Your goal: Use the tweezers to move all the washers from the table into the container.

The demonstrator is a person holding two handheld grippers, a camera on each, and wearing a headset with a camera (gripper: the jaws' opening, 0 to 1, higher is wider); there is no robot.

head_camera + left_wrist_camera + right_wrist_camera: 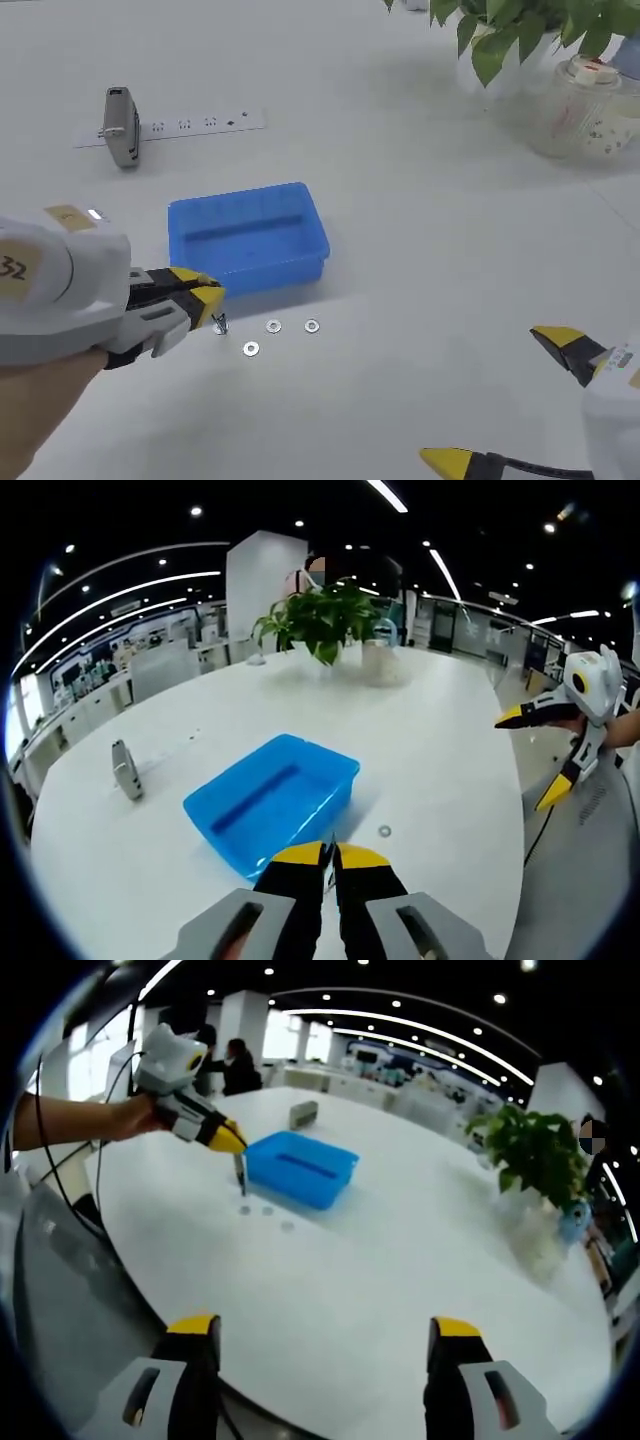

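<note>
Fingers [555, 340] of the right gripper [495, 400] stand spread wide, holding nothing. Beyond, the left gripper [205, 290] pinches the tweezers [220, 322], points down just beside three washers [274, 326] on the worktop [430, 280], near the blue container [250, 238].

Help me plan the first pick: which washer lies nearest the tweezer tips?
The washer closest to the person, just beside the tweezers; the middle washer and right-hand washer lie farther off, toward the container.
</note>
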